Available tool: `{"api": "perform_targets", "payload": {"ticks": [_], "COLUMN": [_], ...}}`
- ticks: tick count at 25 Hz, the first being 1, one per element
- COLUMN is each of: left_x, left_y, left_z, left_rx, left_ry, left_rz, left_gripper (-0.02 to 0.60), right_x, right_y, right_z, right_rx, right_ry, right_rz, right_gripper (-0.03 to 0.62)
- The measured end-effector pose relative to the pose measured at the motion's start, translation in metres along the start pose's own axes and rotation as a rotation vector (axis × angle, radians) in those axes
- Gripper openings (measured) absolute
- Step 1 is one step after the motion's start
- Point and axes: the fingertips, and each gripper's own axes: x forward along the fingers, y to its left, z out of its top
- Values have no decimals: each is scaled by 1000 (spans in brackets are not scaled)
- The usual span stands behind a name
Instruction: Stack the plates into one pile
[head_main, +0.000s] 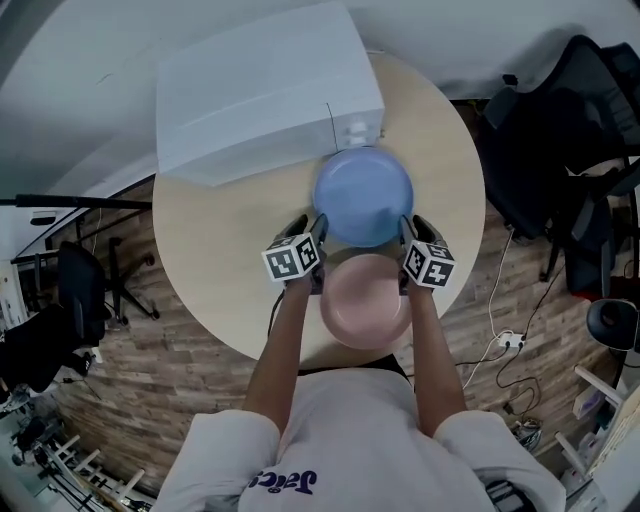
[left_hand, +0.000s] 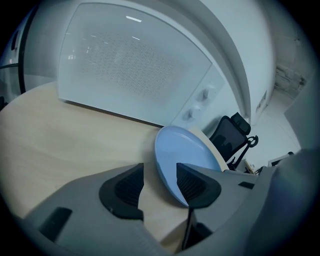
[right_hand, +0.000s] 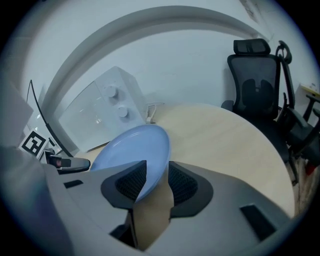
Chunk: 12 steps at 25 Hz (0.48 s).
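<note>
On the round table (head_main: 215, 245) we find the blue plate (head_main: 363, 196) just beyond the pink plate (head_main: 365, 300). We hold the left gripper (left_hand: 160, 175) and right gripper (right_hand: 157, 175) at its opposite rims, jaws apart around the edge, not clamped.

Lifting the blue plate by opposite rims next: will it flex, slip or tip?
The blue plate looks rigid and smooth: probably light, unlikely to flex. Its thin smooth rim, between the open jaws of the left hand-held gripper and right hand-held gripper, may slip. Held at two opposite points, it could pivot.
</note>
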Motion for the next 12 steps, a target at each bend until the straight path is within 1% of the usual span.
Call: {"api": "perform_targets", "payload": {"ticks": [3,8,9,11,12], "left_x": [9,16,17,18,18], "left_y": [4,4,3,0,0], "left_z": [1,-1,0,-1,-1], "left_rx": [-11,-7,-5,0,3], "left_ry": [7,21,23,25,26], "left_rz": [-1,-13,-18,-26,-25], "left_gripper": [192,125,102,68,61], "right_x": [6,8,8,8,8], "right_y": [-2,-7,-7,-7,-7], "right_z": [-3,-8,-8,-9,-9], "right_rx": [9,17,16,18,20], "right_ry": [11,28,31,31,30], "right_rz": [-8,-40,-43,-48,-49], "right_gripper": [126,90,81,77,75]}}
